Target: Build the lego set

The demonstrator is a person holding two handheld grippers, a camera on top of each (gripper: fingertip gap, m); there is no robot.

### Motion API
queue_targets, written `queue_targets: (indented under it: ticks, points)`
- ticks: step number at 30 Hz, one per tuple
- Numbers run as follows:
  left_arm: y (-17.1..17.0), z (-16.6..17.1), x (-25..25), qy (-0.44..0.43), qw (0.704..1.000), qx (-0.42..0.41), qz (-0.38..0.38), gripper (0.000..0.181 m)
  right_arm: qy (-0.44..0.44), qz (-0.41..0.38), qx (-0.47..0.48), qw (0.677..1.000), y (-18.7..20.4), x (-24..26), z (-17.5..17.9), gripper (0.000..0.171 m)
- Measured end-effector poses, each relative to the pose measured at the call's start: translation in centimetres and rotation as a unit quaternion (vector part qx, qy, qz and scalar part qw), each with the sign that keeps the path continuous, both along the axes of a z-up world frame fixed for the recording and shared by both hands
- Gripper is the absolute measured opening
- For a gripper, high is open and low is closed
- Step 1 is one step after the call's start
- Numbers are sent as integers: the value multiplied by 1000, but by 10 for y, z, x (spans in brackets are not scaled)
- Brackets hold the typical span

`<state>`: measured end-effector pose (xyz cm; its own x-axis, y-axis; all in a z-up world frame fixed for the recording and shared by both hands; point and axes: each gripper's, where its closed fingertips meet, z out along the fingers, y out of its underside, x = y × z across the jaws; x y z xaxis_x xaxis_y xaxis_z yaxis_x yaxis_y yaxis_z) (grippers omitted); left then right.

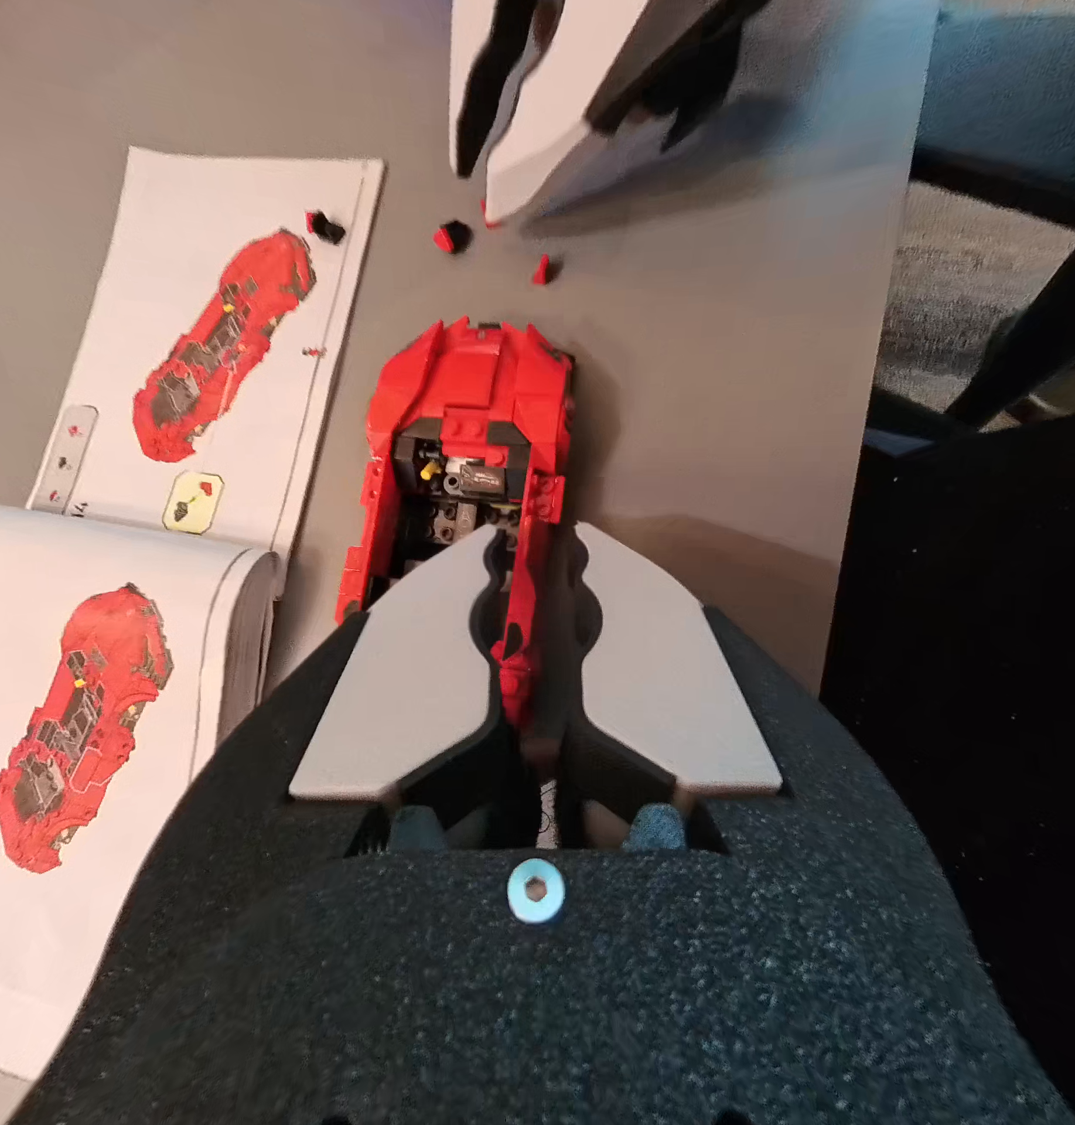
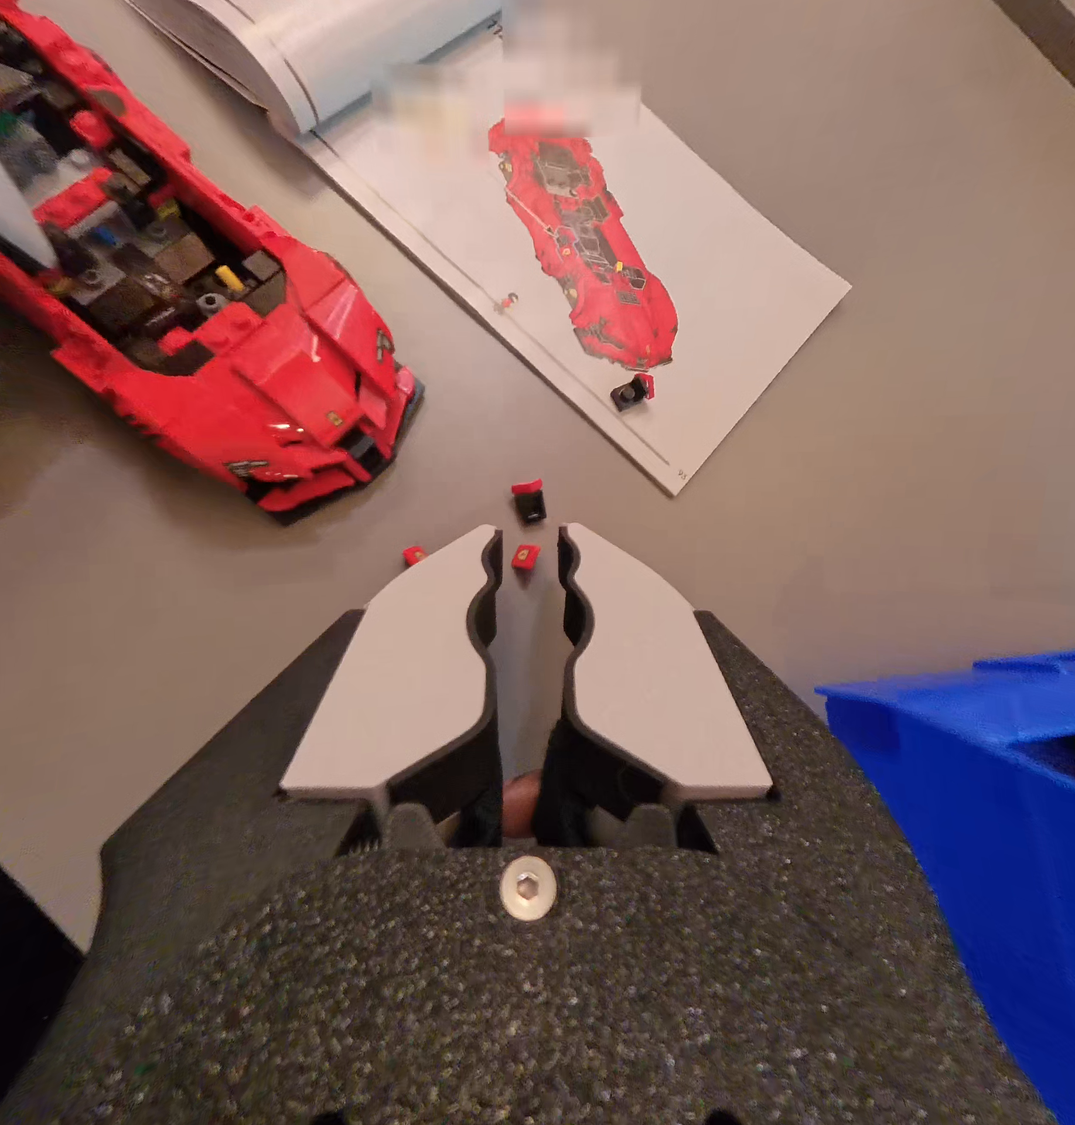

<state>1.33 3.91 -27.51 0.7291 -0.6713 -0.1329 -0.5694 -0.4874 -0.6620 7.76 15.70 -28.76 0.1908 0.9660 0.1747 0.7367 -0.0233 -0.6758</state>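
Left gripper (image 1: 535, 536) clamps car (image 1: 468, 389) side; right gripper (image 2: 528, 536) parted, empty; blue bin (image 2: 973, 791) (contents unclear).

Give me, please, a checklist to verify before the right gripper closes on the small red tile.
1. Car steadied: ok. The left gripper clamps the side wall of the car.
2. Right gripper open: ok. There is a gap on both sides of the tile.
3. Tile between the fingertips: ok. It lies flat on the table.
4. Black-and-red piece out of the way: ok. It lies just beyond the tips.
5. Second tile clear: cannot tell. It is partly hidden at the outer edge of the left finger.
6. Tips low enough to grip: cannot tell.
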Motion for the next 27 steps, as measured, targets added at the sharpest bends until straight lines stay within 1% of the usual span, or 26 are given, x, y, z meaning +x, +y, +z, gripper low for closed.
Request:
queue_targets:
  ticks: [7,9,10,11,13,15,16,17,18,19,20,21,22,23,25,27]
  points:
    - [-1,23,-17,-38,997,64,20,19,-18,22,-6,1000,5,-11,-9,21]
    - [-2,26,-22,-46,996,77,27,20,-18,28,-17,999,4,-14,-11,15]
    - [-3,27,-24,-51,995,85,27,21,-16,28,-20,999,4,-16,-12,8]
    - [-3,29,-24,-57,993,96,27,22,-13,28,-21,999,5,-16,-11,8]
    - [-1,36,-22,-69,989,131,17,27,27,30,-42,998,-1,-21,-2,8]
    - [0,48,-16,-89,979,186,1,33,116,38,-123,985,-17,-29,20,8]
    - [1,56,-12,-104,971,214,-5,37,173,56,-187,965,-31,-34,37,8]
    - [2,64,-7,-124,962,242,-13,40,239,80,-263,931,-47,-39,59,8]
    - [2,73,0,-144,952,269,-27,41,306,107,-346,881,-63,-42,84,8]
    - [2,82,7,-160,940,297,-43,42,360,138,-426,818,-77,-40,109,8]
    - [2,90,12,-169,928,327,-57,42,400,164,-494,754,-87,-37,129,8]
    - [3,99,16,-172,916,355,-68,42,422,181,-544,702,-95,-35,142,8]
    - [2,106,20,-172,906,379,-79,42,432,192,-577,666,-101,-34,149,8]
    - [2,110,23,-170,899,395,-89,42,436,202,-599,640,-108,-34,152,8]
    - [-1,116,29,-168,890,411,-107,42,440,223,-638,591,-122,-34,158,8]
    - [-6,123,35,-172,881,422,-127,40,441,230,-668,553,-132,-36,161,8]
